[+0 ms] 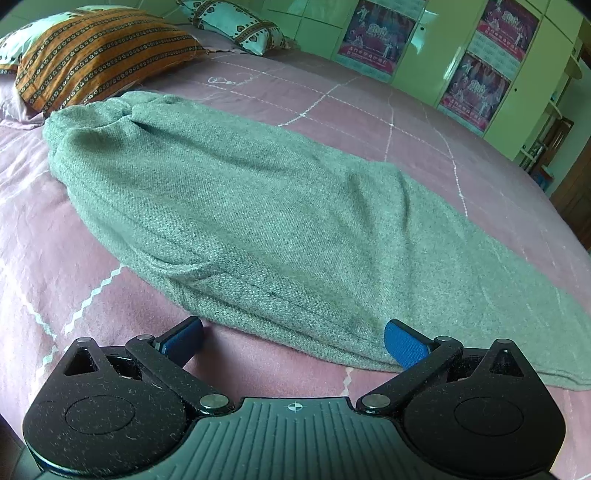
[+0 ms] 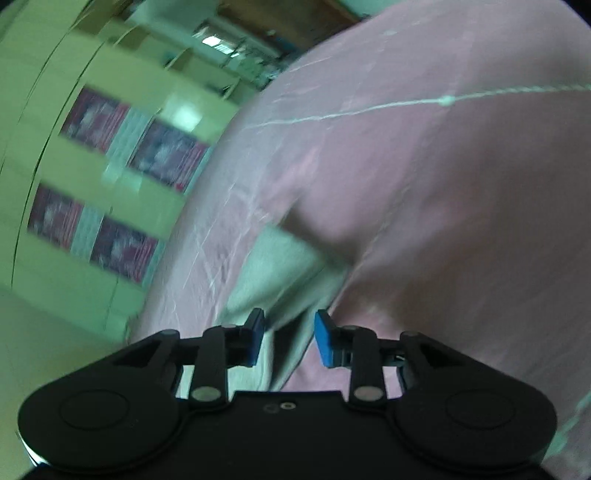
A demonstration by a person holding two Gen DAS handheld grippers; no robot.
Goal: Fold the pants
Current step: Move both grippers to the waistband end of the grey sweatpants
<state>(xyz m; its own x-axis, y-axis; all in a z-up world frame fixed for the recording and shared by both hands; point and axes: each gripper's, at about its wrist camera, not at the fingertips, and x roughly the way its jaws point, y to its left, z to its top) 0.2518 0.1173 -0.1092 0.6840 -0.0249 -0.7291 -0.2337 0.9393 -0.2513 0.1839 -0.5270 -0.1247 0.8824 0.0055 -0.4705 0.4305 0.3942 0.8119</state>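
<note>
The left claw (image 1: pixel 293 341) stood spread as wide as it goes, empty, its ribbed blue pads (image 1: pixel 404 345) angled down at the bed; one pad lay over the near hem of the grey-green woven pants (image 1: pixel 236 206) without pinching it, the other over bare cover. The right claw (image 2: pixel 288 339) was parted by a narrow gap with pale grey-green cloth (image 2: pixel 280 266) showing beyond and between the pads, and the blurred right wrist view did not show the pads pressing on it, so it read as holding nothing. The pants lay on the pink quilted bed cover (image 1: pixel 66 229), already doubled leg over leg into one long tapered strip, the gathered waist bunched toward the orange striped pillow (image 1: pixel 96 55) and the flatter leg end running off to the right. Judged from that, the lengthwise fold was done and the crosswise fold was the step in hand. The next move would call for each claw to close on an end or edge of the strip, catching both layers, then carry one end over onto the other. The cloth looked like a thick, coarse twill, soft and puffy at the waist, likely to slump and hold air instead of creasing sharply. The cover was smooth with white stitched grid lines (image 1: pixel 92 295). Beyond stood a heart-print pillow (image 1: pixel 236 22) and glossy green cupboard doors (image 1: pixel 428 55) with posters (image 1: pixel 380 37).
</note>
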